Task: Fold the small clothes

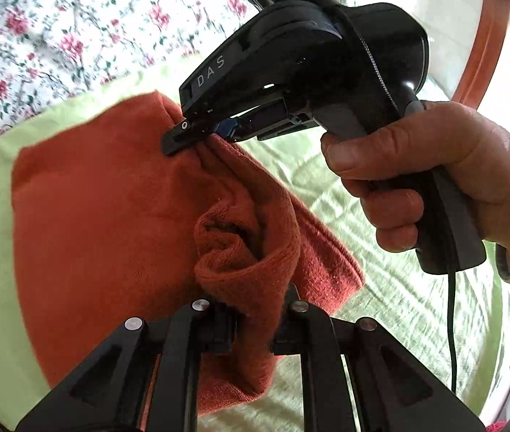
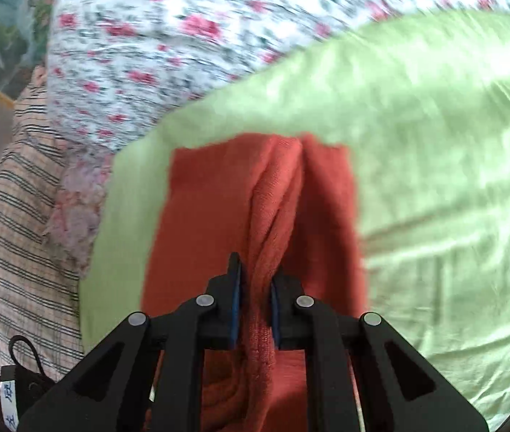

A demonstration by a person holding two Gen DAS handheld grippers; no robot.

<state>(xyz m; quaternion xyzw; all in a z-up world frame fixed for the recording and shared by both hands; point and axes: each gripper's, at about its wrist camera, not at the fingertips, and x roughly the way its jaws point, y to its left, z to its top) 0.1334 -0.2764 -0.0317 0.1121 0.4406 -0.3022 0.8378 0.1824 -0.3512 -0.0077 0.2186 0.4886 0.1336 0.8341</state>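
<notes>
We see green sheet [image 2: 435, 144] over bed, floral cover [image 1: 75, 28] at 12 o'clock. Orange knit [image 1: 111, 198] lies mid-sheet, partly lifted. Right gripper [image 1: 183, 136]: jaws clamped on knit's edge. Left gripper [image 1: 251, 327]: jaws clamped on bunched knit fold, 6 o'clock.

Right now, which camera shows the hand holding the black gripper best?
The left wrist view: the hand wraps the right gripper handle, which pinches the orange garment. The right wrist view shows no hand, only fingers clamping cloth.
</notes>
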